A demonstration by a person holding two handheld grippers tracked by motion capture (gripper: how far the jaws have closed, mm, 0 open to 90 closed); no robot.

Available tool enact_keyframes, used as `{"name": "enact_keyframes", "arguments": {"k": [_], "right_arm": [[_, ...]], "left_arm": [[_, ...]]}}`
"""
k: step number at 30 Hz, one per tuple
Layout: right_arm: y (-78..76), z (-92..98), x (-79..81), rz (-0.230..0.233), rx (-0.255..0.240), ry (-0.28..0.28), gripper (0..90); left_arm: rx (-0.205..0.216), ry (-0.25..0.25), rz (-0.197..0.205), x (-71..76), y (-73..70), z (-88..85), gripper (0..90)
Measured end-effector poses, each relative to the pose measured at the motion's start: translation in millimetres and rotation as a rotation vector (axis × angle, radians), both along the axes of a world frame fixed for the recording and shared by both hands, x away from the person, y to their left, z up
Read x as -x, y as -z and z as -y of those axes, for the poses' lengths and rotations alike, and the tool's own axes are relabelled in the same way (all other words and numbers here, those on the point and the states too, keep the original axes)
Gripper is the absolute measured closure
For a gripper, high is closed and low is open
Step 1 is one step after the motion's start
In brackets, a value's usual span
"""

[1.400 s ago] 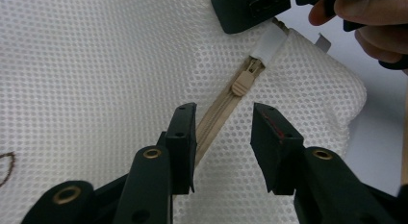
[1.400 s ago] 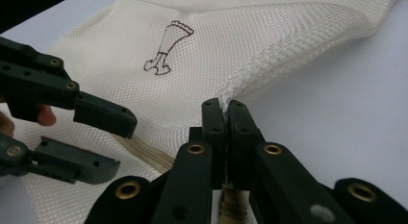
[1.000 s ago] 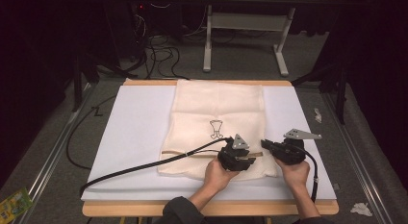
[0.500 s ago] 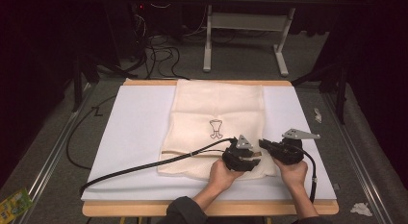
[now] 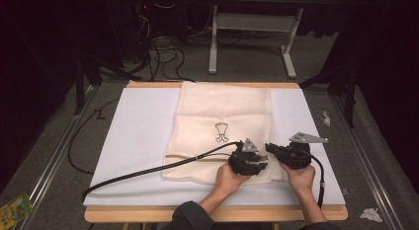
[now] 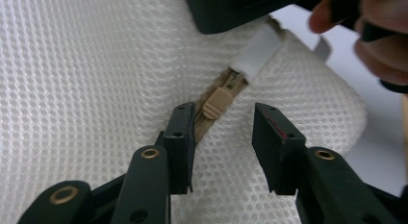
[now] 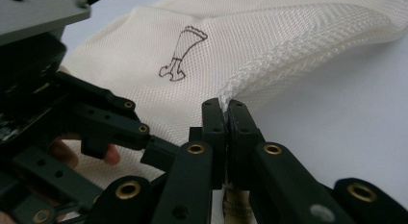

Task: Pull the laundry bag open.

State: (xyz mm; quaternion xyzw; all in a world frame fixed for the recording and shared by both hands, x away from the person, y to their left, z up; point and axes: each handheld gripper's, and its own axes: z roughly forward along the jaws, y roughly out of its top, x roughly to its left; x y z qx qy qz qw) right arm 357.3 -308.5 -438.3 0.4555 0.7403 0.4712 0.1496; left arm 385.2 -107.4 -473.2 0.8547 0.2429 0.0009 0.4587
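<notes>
A: 2 hand-held grippers work at the near right corner of the cream mesh laundry bag [image 5: 225, 126], which lies flat on the white-covered tabletop [image 5: 138, 136]. The right hand-held gripper [image 7: 226, 119] is clamped tight on the bag's corner edge, anchoring it. The left hand-held gripper [image 6: 223, 132] stands with its jaws apart, having just been closing, astride the tan plastic zipper pull [image 6: 215, 102] without pressing on it.

B: Procedure?

A: Judged from this: keep the right clamp fixed for tension, centre the pull between the left pads, close fully, then draw along the zipper line, low over the fabric.

B: Limitations?

A: The zipper's end sits under a white fabric tab [image 6: 255, 53]. The high view hides the pull beneath the left hand [image 5: 227, 178]. Whether the zipper is open or closed further along cannot be told.
</notes>
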Motion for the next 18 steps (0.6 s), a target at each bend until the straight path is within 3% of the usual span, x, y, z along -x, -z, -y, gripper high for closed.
{"name": "enact_keyframes", "arguments": {"k": [5,12,14,15,18], "right_arm": [[3.0,-1.7,1.2,-0.014,-0.025,-0.009,89.4],[0.0,0.8,0.9,-0.015,-0.048,-0.012,89.5],[0.0,2.2,0.6,-0.013,-0.056,-0.008,89.5],[-0.9,1.1,1.8,-0.012,-0.055,-0.011,89.4],[-1.7,1.0,2.9,-0.006,-0.049,-0.011,89.4]], "left_arm": [[-0.028,-0.027,-0.017,-1.8,1.4,1.0,59.8],[0.009,-0.007,-0.023,-2.6,-2.4,-0.6,61.4],[0.015,-0.002,-0.018,-1.1,-3.2,-0.7,62.4],[0.043,0.019,-0.007,1.8,-4.9,-0.7,63.1],[0.047,0.021,-0.003,1.6,-4.9,-1.1,64.6]]}}
